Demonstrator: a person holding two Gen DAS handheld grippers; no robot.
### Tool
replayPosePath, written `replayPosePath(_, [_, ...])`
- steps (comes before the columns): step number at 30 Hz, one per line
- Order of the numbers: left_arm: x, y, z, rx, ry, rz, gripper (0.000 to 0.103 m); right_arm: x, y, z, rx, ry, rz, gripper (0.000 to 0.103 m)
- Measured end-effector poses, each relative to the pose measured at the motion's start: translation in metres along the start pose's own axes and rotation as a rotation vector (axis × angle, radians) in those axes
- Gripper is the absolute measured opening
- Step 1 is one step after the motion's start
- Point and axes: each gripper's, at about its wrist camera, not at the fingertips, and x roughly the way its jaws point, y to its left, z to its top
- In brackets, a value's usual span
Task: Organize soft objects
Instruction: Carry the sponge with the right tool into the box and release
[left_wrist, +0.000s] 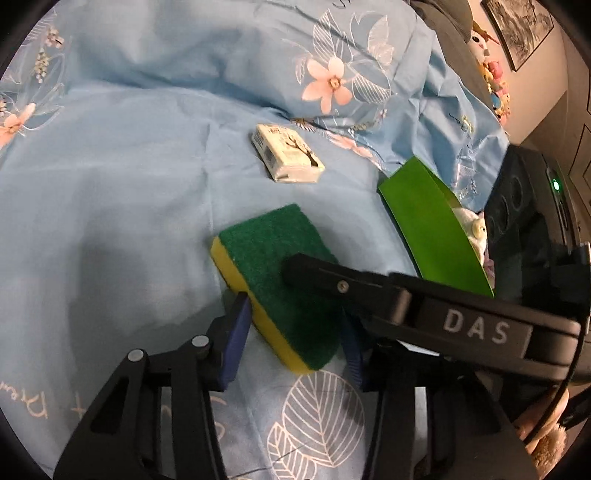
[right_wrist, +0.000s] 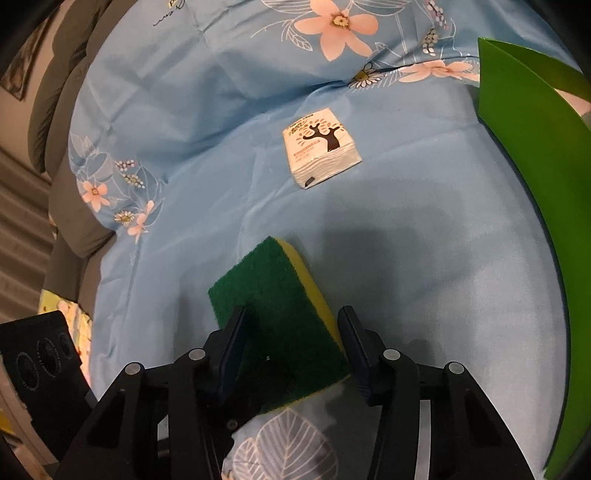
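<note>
Left hand-held gripper low over the bed, blue pads apart on either side of the sponge, left pad touching or nearly touching the yellow edge, right pad mostly hidden behind the other tool; clamped or merely straddling, cannot tell. Right hand-held gripper likewise over the same sponge, fingers spread, left one lying across the green scouring face, right one just beside the yellow foam edge; no clear squeeze visible. From the left wrist view, one black finger of the right tool stretched across the sponge's green top, marked "DAS". Sponge flat on the blue floral bedsheet, green side up, yellow layer beneath, near the cameras. Farther away, a small white tissue pack with a dark tree print, well apart from the sponge, lying flat on the sheet. At the right, a bright green bin, its wall upright, pale soft items inside, too hidden to identify. Beyond, a rumpled fold of the same sheet rising at the far side.
</note>
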Motion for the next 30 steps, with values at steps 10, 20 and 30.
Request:
replayPosePath(10, [-0.043, -0.037, 0.009, 0.090, -0.160, -0.069, 0.043, -0.071, 0.016, -0.003, -0.037, -0.197, 0.029, 0.051])
replayPosePath(20, [-0.033, -0.124, 0.038, 0.230, -0.214, -0.223, 0.043, -0.156, -0.022, 0.010, 0.029, -0.447, -0.072, 0.051])
replayPosePath(30, [0.019, -0.201, 0.074, 0.342, -0.131, -0.273, 0.039, -0.194, -0.095, 0.049, 0.188, -0.544, -0.141, 0.051])
